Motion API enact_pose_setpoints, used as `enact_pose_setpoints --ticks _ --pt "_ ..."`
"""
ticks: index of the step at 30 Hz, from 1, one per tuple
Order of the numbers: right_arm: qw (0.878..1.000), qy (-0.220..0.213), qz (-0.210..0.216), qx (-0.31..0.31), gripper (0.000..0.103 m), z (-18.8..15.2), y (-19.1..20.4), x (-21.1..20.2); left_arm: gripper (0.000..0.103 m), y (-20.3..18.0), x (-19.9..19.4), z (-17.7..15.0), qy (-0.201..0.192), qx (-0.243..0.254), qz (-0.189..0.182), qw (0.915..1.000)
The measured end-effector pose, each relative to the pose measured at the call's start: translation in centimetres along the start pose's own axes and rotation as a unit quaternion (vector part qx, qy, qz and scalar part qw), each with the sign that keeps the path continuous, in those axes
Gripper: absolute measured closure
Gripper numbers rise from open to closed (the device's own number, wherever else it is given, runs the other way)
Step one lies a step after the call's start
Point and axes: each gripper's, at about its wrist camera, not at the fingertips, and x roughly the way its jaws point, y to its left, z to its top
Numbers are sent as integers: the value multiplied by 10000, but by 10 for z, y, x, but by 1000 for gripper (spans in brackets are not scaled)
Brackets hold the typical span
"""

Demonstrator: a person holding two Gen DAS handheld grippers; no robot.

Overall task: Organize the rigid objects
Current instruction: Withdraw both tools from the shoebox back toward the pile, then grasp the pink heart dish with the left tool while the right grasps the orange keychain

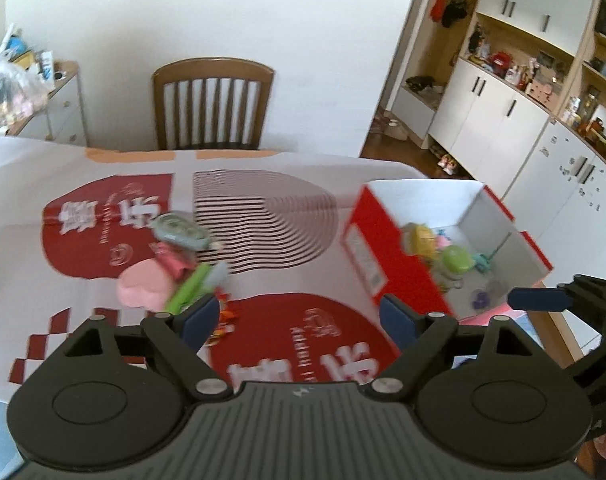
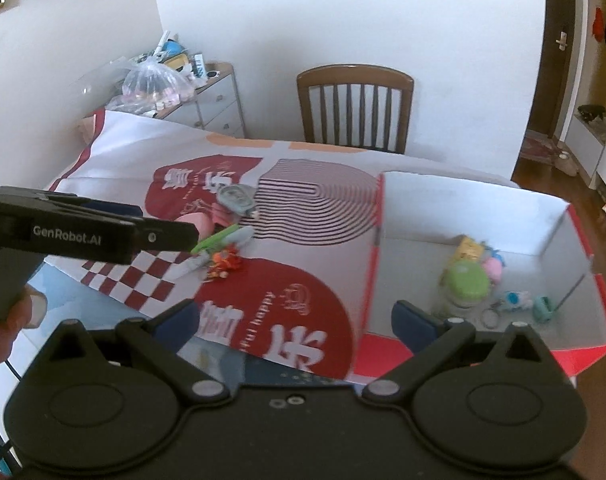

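A red box with a white inside (image 1: 387, 276) (image 2: 543, 216) stands on the right of the table and holds several small toys, among them a green-lidded jar (image 2: 465, 282) (image 1: 457, 261). A loose pile lies left of it on the red and white cloth: a grey oval item (image 1: 179, 231) (image 2: 236, 197), a pink block (image 1: 143, 286), a green pen-like stick (image 1: 187, 290) (image 2: 217, 241) and a small orange trinket (image 2: 225, 262). My left gripper (image 1: 299, 320) is open and empty, above the cloth just right of the pile. My right gripper (image 2: 295, 326) is open and empty at the box's near left corner.
A wooden chair (image 1: 213, 102) (image 2: 355, 106) stands at the table's far side. A cluttered drawer unit (image 2: 191, 92) is at the far left. White cabinets and shelves (image 1: 503, 92) line the right wall. The table's near edge shows under the cloth.
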Motion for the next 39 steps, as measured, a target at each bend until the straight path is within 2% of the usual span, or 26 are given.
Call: enact_pose_setpoints --ticks 4,8,13,18,25,35,39 --pt "10000 43 29 -68 1 3 20 13 14 31 2 -4 -22 -10 297 9996" --pt "9998 70 56 -183 1 7 40 28 5 66 9 -9 -13 -189 388 9991" --pt "9992 111 98 -372 1 15 62 55 5 104 24 -12 -8 -412 537 9977" --pt "9979 204 88 -605 1 21 78 80 5 131 49 -15 73 -431 624 9971" --pt "9955 291 65 -897 4 27 88 122 5 145 85 -16 178 -253 675 9972" --pt "9928 543 105 -1067 12 29 88 171 5 152 121 -14 269 -267 742 9965" --pt "9909 651 164 -1167 21 29 90 186 5 153 132 -15 285 -263 793 9961"
